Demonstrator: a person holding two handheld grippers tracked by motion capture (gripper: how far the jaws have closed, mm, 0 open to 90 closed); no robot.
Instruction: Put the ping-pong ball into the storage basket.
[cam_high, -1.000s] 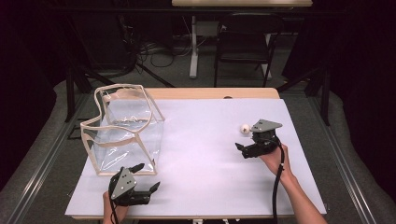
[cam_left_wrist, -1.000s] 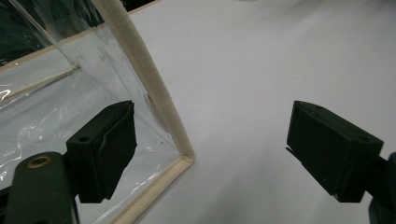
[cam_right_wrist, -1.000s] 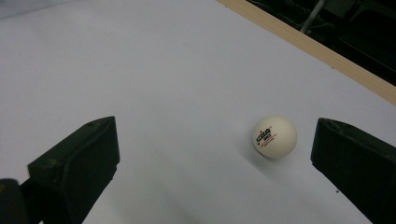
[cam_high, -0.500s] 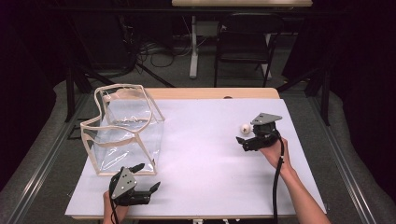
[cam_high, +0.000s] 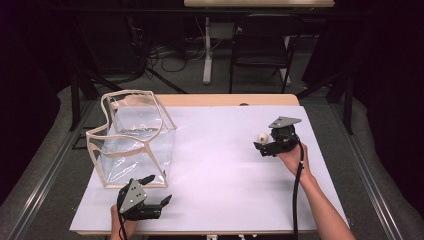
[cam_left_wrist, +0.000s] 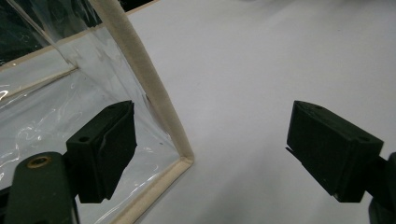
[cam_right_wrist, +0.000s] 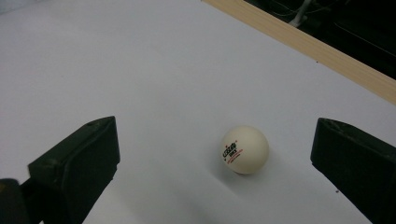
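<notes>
A white ping-pong ball (cam_right_wrist: 244, 150) with a small red and black logo sits on the white sheet covering the counter (cam_high: 220, 175), toward the right side of it. In the right gripper view the ball lies between the two black jaws, nearer the right-hand jaw, touching neither. The right gripper (cam_high: 266, 145), held in the person's right hand (cam_high: 293, 159), has its jaws spread wide around the ball; in the high view the ball (cam_high: 261, 136) shows just beside the gripper's front, with the grey plate on top of the gripper and its black cable trailing back along the forearm.

On the left of the counter stands a clear plastic bag (cam_high: 132, 140) with beige trim, open at the top, its walls sagging unevenly. The left gripper (cam_high: 156, 190) rests at the near edge of the counter, just in front of the bag's near right corner, with its jaws spread apart and holding nothing. In the left gripper view the bag's beige corner seam (cam_left_wrist: 159, 116) runs between the jaws, closer to the left-hand one; whether that jaw touches the plastic cannot be told

The wooden edge of the counter (cam_right_wrist: 299, 42) shows beyond the white sheet
</notes>
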